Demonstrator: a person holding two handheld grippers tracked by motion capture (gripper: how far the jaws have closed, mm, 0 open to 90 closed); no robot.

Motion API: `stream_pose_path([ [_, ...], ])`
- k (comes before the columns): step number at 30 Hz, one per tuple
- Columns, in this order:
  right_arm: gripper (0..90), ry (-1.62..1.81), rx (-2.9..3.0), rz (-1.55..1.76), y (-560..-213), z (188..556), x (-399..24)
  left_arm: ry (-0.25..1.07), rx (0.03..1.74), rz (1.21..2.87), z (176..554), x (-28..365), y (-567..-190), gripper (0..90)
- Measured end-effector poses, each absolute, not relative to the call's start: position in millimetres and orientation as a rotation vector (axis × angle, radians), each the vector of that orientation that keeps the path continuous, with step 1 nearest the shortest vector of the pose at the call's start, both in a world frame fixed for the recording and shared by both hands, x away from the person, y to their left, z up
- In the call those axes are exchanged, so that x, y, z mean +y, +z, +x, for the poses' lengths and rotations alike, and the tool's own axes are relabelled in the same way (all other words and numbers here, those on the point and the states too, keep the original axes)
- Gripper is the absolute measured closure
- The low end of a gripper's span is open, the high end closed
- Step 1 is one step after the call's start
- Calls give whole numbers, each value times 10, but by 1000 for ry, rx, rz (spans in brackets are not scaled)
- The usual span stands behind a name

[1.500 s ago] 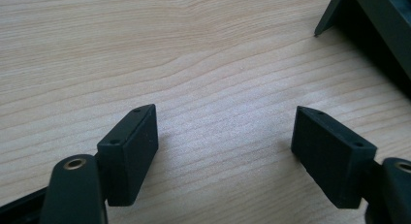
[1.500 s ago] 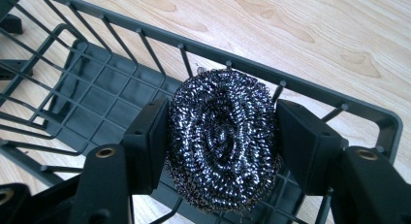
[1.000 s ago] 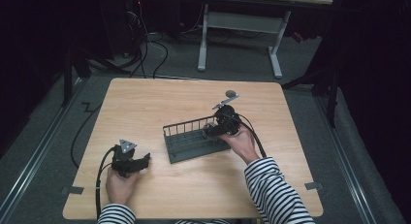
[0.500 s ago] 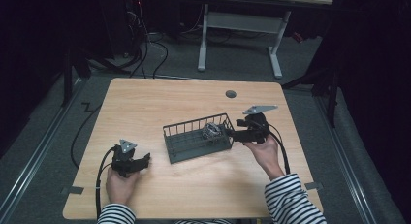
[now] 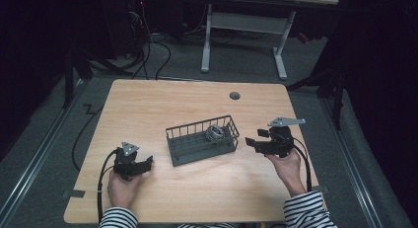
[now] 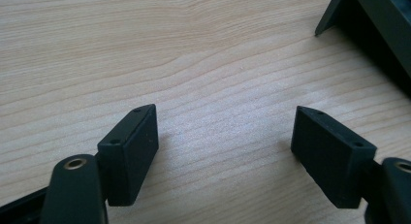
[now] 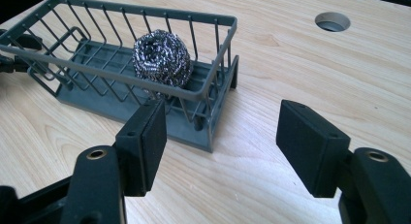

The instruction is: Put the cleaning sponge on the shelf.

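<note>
A grey wire basket (image 5: 202,140) sits near the middle of the light wooden table (image 5: 197,99), and a steel-wool scrubber (image 5: 215,133) lies inside it, at the end nearer the right gripper. In the right gripper view the scrubber (image 7: 162,59) rests on the basket's slatted floor, close to the short end wall of the basket (image 7: 121,69).

The right gripper (image 5: 250,143) is held in the person's right hand (image 5: 286,161) just beside that end of the basket, apart from it. Its jaws are spread wide with nothing between them; the right gripper (image 7: 220,124) shows only bare tabletop in the gap, and its pads touch neither the basket nor the scrubber.

The left gripper (image 5: 147,162) rests low at the near left of the table, gripped by the left hand (image 5: 122,186), well apart from the basket. In its own view the left gripper (image 6: 225,127) is likewise released, jaws far apart over bare wood, grasping nothing. A dark corner of the basket (image 6: 373,20) appears at the upper right of that view.

A round cable hole (image 5: 234,95) lies in the table beyond the basket.
</note>
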State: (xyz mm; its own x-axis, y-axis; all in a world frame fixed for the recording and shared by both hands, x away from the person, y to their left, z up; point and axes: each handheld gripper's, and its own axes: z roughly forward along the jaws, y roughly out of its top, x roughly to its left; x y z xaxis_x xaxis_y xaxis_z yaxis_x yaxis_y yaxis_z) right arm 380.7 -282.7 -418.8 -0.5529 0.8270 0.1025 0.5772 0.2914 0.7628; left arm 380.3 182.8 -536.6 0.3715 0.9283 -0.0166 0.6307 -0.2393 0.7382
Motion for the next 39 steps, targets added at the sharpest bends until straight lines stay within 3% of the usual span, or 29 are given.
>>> stream_pose_path([
  [11, 371, 1141, 2203, 1330, -4447, 3631, -2961, 573, 1343, 1969, 3803, 1828, -5366, 255],
  [29, 382, 1040, 2177, 1425, -5186, 3483, -3014, 574, 1344, 1970, 3803, 1827, -5366, 255],
  [39, 383, 909, 2157, 1334, -5307, 3431, -2946, 577, 1345, 1968, 3801, 1825, -5367, 255],
])
